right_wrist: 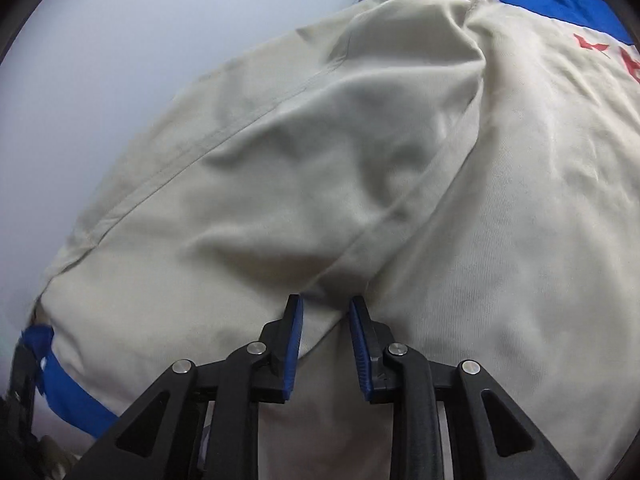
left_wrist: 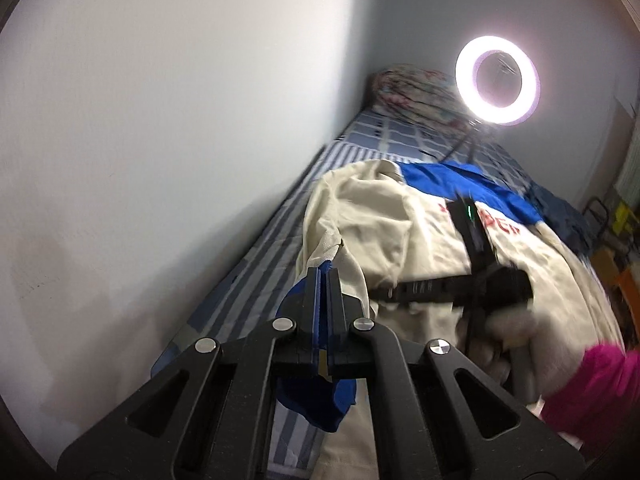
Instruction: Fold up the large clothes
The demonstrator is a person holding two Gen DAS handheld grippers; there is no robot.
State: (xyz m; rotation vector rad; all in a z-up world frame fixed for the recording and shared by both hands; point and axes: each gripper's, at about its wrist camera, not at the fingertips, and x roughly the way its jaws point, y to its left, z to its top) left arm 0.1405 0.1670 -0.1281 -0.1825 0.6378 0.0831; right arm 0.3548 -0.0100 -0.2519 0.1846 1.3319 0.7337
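Cream cloth with blue trim fills both views: the jacket [left_wrist: 404,236] lies heaped on the bed [left_wrist: 256,264], hard against the pale wall [left_wrist: 160,120], red lettering showing across its chest panel. My left tool [left_wrist: 321,280] is clamped tight on the blue cuff [left_wrist: 316,396] of a sleeve, the cuff bunched between the pads and hanging below them. My right tool [right_wrist: 326,312] stands narrowly parted, its blue pads set on either side of a ridge of cream fabric [right_wrist: 326,276] but, as far as I can judge, not pressing on it. I read the garment as soft, limp and fairly light for its bulk; it will sag and trail from any single point, so I would take it by hems, cuffs and stitched seams, where doubled cloth gives the pads something firm to bite. The smooth weave looks as if it could slip from a shallow pinch. The left wrist view gives me what the right does not: the striped and checked bedding, a patterned pillow [left_wrist: 408,88] at the far end, a glowing ring light [left_wrist: 497,80], the right tool's black frame [left_wrist: 460,288] over the jacket, and a pink sleeve [left_wrist: 592,384] at the edge. The right wrist view alone shows the long seam [right_wrist: 192,160] and the deep folds up close, plus 1 blue band [right_wrist: 68,392] low at its left.
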